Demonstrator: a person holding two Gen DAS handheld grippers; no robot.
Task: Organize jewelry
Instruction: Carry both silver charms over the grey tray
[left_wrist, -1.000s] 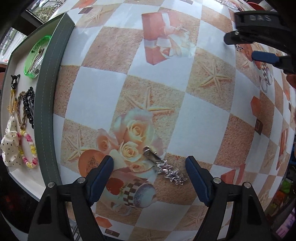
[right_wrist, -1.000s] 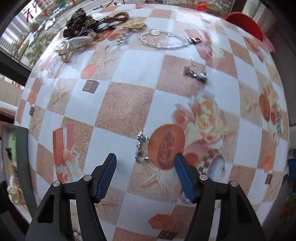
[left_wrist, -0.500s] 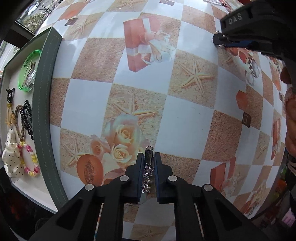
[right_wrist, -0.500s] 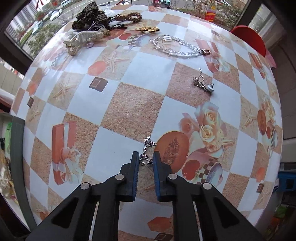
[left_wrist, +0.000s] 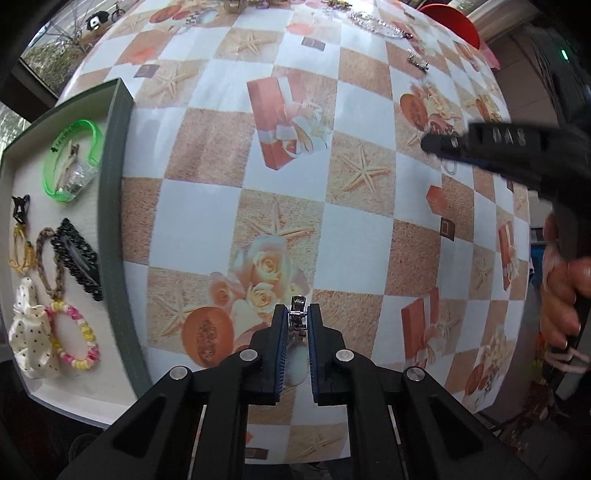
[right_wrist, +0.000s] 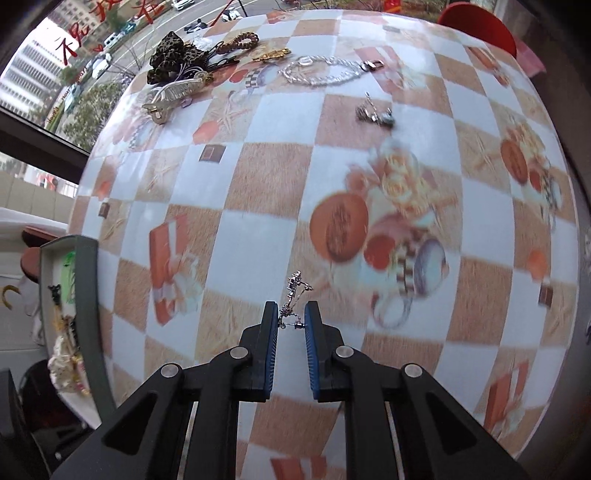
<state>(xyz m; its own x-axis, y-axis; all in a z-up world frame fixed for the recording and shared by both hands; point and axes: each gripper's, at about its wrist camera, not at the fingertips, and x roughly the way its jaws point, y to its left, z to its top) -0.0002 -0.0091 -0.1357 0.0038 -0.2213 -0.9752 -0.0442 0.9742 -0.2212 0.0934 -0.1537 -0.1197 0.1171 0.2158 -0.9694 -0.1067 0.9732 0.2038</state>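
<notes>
Both claws are clamped: left (left_wrist: 296, 317) on a clip (left_wrist: 297, 314), half hidden; right (right_wrist: 291, 317) on an earring (right_wrist: 293, 295), 12 o'clock, tablecloth (right_wrist: 332, 147) blurry.

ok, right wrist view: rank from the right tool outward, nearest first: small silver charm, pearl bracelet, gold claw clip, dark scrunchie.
1. small silver charm, ahead and right of the right tool, alone on a tan square.
2. gold claw clip, far left.
3. pearl bracelet, far centre; close to the clip, hard to call.
4. dark scrunchie, far-left edge.
</notes>
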